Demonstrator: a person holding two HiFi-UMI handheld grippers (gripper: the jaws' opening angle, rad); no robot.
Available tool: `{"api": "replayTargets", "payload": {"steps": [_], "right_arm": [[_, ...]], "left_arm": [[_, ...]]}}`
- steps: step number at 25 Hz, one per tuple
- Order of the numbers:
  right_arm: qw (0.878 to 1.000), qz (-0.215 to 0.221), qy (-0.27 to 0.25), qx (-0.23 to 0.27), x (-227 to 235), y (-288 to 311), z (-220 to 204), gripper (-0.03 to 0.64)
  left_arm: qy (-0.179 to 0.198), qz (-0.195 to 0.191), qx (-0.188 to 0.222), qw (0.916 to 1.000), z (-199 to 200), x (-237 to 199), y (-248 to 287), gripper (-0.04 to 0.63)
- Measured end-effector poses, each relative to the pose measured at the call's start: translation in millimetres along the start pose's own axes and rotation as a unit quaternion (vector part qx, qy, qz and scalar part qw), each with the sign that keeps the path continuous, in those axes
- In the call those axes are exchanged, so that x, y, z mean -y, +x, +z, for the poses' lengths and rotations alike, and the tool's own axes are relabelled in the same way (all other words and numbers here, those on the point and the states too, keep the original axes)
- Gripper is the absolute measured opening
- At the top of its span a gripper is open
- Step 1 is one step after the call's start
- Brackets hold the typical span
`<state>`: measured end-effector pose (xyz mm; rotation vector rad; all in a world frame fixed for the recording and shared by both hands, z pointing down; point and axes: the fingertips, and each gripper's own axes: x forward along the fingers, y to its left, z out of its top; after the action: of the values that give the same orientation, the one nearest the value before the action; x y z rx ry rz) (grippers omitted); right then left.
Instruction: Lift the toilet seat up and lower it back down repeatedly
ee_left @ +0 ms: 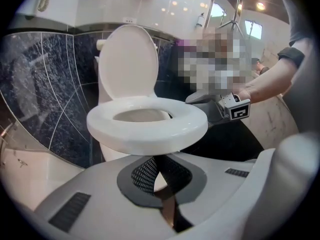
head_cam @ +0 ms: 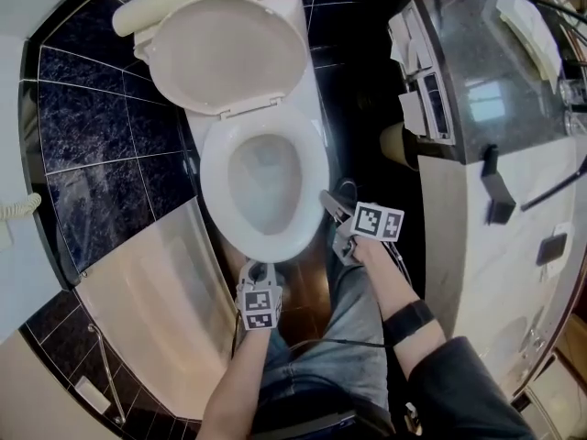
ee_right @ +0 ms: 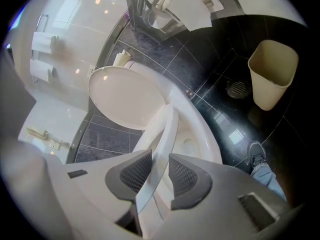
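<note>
- The toilet seat (head_cam: 214, 168) is showing as a smooth, glossy white oval ring, and its rounded lid (head_cam: 229, 53) is standing upright behind it.
- My gripper pads (ee_right: 136, 171) are looking dark and mesh-textured.
- Dark veined tiles (head_cam: 92, 126) are surrounding the toilet. A beige tapered bin (ee_right: 272, 74) is sitting at the upper right of the right gripper view. A dark polished surface (head_cam: 495, 90) is running along the head view's right.
- My right gripper (head_cam: 330, 204) is clamping the seat's right rim at the frame's centre, holding it slightly off the bowl (ee_right: 200, 126).
- My left gripper (head_cam: 260, 271) is angling downward at the seat's front edge, jaws together and empty.
</note>
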<state>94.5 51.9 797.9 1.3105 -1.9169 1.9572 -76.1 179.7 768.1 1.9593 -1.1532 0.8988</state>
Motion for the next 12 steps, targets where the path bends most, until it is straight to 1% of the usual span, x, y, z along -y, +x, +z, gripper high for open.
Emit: {"api": "replayTargets", "payload": {"steps": [5, 9, 12], "right_arm": [[1.0, 0.01, 0.006, 0.009, -27, -10, 19, 0.138], [0.999, 0.02, 0.018, 0.02, -53, -18, 41, 0.141], [0.999, 0.022, 0.03, 0.033, -73, -23, 60, 0.141]], "left_arm": [[-0.021, 0.03, 0.029, 0.9989, 38, -10, -18, -0.003], [-0.017, 0.039, 0.058, 0.9974, 83, -16, -30, -0.003], [-0.012, 0.044, 0.089, 0.995, 125, -22, -38, -0.003]]}}
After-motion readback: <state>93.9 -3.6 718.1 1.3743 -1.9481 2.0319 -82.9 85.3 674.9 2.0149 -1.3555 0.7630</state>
